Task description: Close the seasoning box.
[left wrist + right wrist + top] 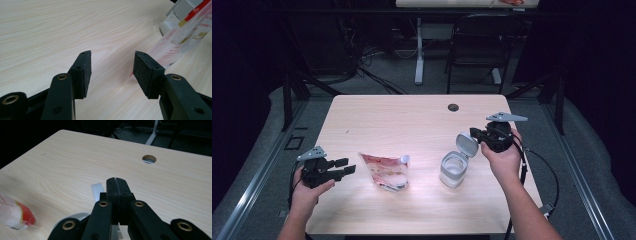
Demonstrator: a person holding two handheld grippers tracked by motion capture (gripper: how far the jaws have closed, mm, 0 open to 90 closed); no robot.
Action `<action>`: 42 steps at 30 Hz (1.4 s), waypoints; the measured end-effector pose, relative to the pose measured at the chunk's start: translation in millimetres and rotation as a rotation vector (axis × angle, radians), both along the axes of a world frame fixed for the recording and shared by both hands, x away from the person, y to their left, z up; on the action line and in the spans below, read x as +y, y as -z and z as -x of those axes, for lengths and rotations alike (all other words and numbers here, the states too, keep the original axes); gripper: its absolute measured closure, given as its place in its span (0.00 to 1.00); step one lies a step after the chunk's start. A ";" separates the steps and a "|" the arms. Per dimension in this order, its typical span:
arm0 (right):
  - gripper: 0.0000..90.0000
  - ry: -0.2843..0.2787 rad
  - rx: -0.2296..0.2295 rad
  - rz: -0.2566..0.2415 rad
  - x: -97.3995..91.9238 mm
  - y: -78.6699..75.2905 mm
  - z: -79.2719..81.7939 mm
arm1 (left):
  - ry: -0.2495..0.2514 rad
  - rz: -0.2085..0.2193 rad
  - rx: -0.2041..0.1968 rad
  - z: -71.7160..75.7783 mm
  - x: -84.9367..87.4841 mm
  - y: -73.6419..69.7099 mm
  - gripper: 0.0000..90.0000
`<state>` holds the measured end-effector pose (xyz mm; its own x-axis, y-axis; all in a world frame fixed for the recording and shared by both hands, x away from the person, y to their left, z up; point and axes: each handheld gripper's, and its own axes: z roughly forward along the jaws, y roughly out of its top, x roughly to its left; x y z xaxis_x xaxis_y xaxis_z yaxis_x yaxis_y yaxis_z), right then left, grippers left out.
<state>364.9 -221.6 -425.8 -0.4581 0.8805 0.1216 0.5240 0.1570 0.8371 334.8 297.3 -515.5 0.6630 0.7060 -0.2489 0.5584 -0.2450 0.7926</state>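
A clear zip pouch [384,172] with red print and white contents stands on the light wood table [412,120]. To its right sits a white container [453,170] with its flip lid [467,144] tilted up and open. My left gripper [346,166] rests left of the pouch, open, with nothing between its pads [112,67]; the pouch's edge [185,37] lies just beyond the right pad. My right gripper [473,134] sits at the top of the lid. Its jaws [116,181] are pressed together, with the white lid [97,191] showing beside and beneath them.
A round cable hole [453,107] sits near the table's far edge, also ahead of the right gripper [149,159]. A dark chair [479,45] and a desk leg stand on the floor beyond the table. Cables trail from both grippers off the near edge.
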 end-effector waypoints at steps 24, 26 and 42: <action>1.00 -0.085 0.025 -0.036 11.8 22.2 23.9 | -0.007 0.000 0.006 -0.1 0.2 1.5 0.54; 1.00 -0.090 0.024 -0.041 12.7 24.9 26.5 | -0.005 0.000 0.004 -0.2 0.5 1.6 0.54; 1.00 -0.070 0.005 -0.071 -3.6 48.3 57.2 | -0.027 0.005 0.004 -0.6 3.3 2.7 0.54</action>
